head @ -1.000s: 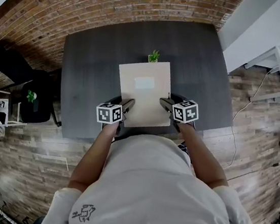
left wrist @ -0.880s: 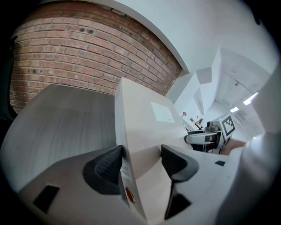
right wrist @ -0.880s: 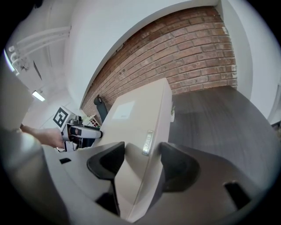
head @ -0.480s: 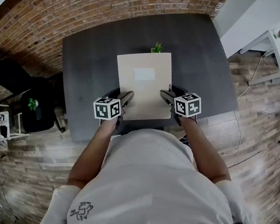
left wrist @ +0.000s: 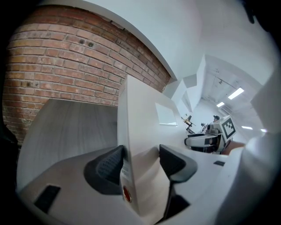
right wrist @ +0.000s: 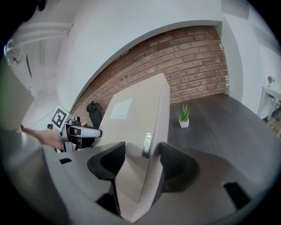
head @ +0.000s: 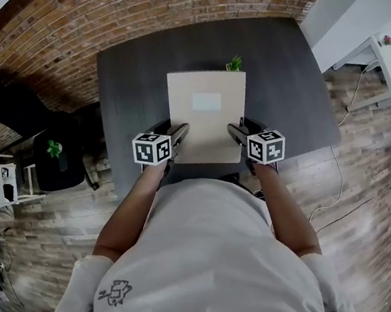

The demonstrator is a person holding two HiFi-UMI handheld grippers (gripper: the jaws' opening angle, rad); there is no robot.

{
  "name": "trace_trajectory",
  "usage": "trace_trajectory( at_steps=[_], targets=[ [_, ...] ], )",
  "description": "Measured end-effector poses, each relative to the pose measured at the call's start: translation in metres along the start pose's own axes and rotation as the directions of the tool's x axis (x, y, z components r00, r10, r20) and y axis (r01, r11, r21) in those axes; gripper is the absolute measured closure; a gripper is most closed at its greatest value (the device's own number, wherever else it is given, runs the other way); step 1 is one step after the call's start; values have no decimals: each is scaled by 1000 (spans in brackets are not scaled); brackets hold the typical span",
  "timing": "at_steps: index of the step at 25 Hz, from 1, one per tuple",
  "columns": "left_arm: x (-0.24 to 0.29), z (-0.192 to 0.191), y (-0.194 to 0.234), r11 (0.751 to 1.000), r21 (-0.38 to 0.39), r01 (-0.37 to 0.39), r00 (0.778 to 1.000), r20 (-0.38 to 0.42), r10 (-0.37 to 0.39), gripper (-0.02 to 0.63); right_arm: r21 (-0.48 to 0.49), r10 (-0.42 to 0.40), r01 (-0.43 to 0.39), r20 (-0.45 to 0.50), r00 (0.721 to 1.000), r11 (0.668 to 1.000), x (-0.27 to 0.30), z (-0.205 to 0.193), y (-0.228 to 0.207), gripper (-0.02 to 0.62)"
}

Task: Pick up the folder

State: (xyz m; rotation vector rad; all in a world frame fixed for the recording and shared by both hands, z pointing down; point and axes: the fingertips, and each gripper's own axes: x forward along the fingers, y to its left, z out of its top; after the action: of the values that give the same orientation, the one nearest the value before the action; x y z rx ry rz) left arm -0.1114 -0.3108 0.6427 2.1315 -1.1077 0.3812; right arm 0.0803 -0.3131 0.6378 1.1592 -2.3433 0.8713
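On my left gripper [left wrist: 140, 163] the jaws stand wide and are closing, with the near left edge of the folder [left wrist: 141, 112] between them; one pad lies on its spine side and the other on its cover. The right gripper's [right wrist: 142, 159] jaws are also wide and clamp the folder's opposite near edge, just by a small metal fitting [right wrist: 147, 145] on that edge.

In the head view the beige folder sits mid-frame between the two grippers, over the dark worktop [head: 139, 66], with a pale label [head: 206, 102] on its cover. I cannot tell whether it is clear of the worktop.

At its far edge stands a small white pot [right wrist: 184, 124] holding a green plant [right wrist: 185, 112]. The brick wall [head: 130, 0] fills the upper left.
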Motion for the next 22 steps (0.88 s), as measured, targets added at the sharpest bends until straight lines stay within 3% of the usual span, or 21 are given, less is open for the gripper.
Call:
trace_trajectory(
  at_steps=[11, 22],
  targets=[
    [-34, -18, 17, 998, 21, 63, 998, -31, -62, 342, 43, -74, 72, 30, 997, 996, -6, -20, 47, 347],
    [-54, -35, 2, 999, 2, 52, 998, -21, -52, 342, 33, -55, 53, 40, 998, 998, -25, -29, 61, 348]
  ],
)
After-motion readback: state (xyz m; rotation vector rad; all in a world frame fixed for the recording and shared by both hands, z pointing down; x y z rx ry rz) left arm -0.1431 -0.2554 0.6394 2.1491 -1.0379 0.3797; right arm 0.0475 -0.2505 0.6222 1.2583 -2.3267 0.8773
